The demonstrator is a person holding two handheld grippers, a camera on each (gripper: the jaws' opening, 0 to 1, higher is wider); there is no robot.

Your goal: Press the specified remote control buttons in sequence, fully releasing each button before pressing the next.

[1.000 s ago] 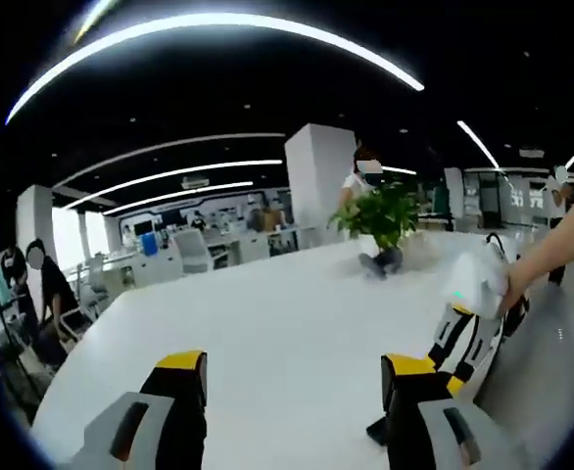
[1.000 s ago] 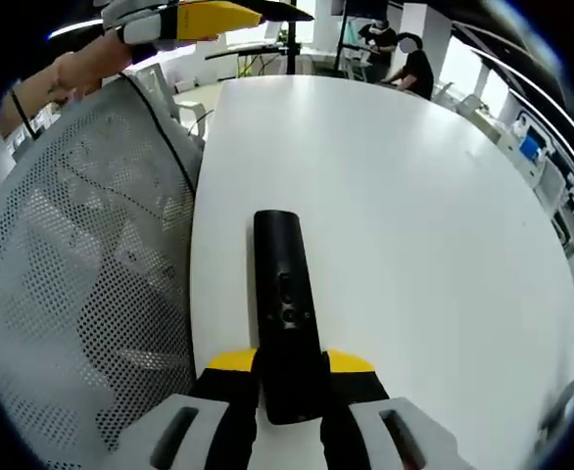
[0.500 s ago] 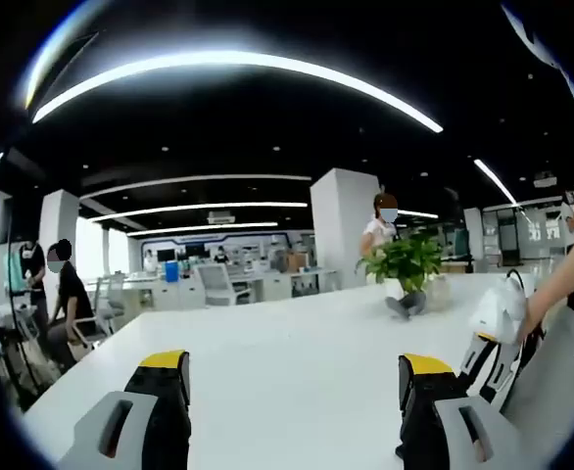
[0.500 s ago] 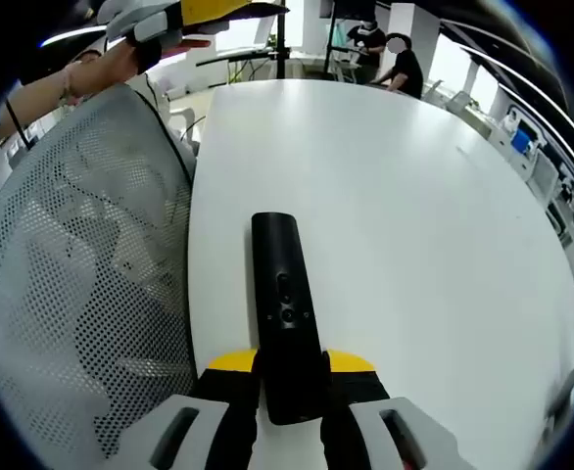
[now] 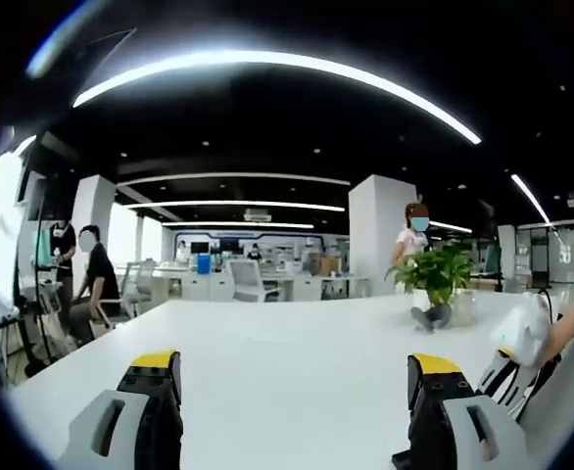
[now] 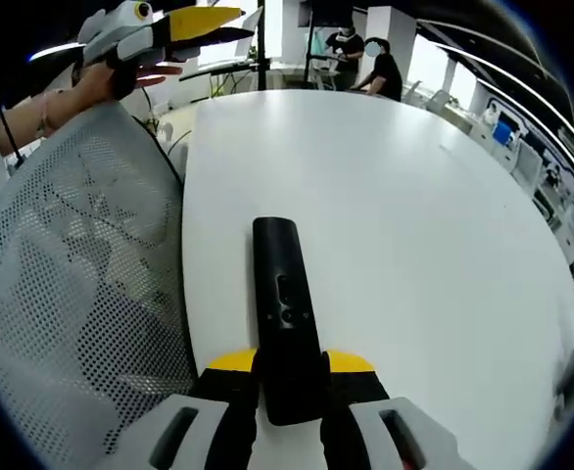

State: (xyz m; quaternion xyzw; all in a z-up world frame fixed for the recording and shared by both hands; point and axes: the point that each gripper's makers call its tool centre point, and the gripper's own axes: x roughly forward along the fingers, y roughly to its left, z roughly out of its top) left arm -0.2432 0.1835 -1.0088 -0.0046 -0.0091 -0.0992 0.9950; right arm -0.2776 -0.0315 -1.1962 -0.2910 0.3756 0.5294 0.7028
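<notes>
White office table (image 6: 414, 245), right gripper (image 6: 292, 377) fingers grasping black remote (image 6: 285, 313), near end hidden, left gripper (image 5: 292, 392) released.

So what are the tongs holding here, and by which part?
The right tongs clamp the black remote by its near end; the left tongs are open, holding nothing.

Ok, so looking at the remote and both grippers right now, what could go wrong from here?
1. The right gripper clamps only the near end of the remote, so a press on its buttons farther out might tip it.
2. The left gripper is open and aimed across the table at the plant, away from the remote, so the press may start badly aligned.
</notes>
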